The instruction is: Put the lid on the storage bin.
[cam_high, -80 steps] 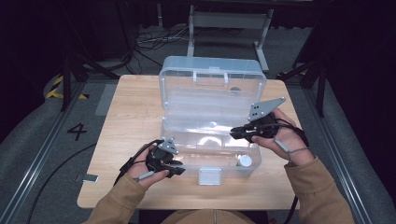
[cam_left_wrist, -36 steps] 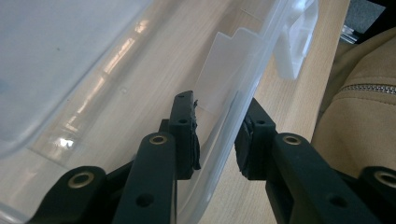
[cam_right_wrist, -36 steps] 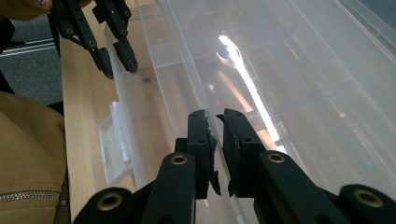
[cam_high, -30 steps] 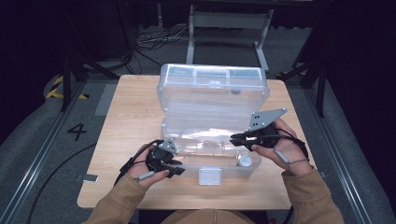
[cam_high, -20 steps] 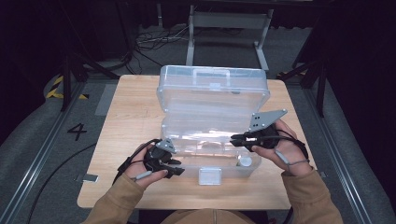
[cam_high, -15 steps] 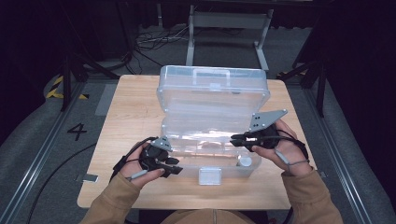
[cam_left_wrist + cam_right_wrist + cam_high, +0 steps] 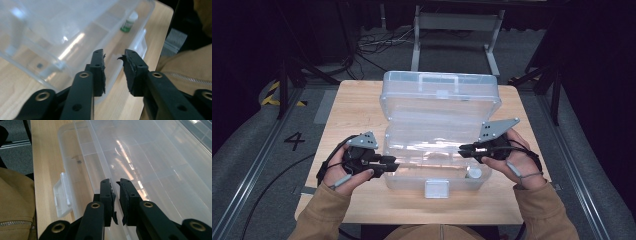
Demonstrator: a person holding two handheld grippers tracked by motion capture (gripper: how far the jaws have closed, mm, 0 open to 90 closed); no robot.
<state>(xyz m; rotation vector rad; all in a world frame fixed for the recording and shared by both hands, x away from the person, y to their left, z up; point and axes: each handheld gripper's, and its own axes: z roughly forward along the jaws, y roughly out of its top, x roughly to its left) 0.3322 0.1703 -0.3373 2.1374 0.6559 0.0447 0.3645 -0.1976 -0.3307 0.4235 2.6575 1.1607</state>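
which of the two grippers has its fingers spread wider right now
The left gripper: a clear gap shows between its fingers, which have just been closing with nothing between them. The right gripper beside the clear plastic box shows only a narrow slit.

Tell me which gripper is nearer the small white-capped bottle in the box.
Right. The right gripper hovers just above the bottle at the box's right front corner; the left gripper is at the opposite, left end.

Wooden table (image 7: pixel 352 107), dim, perhaps carpeted floor (image 7: pixel 257 145)
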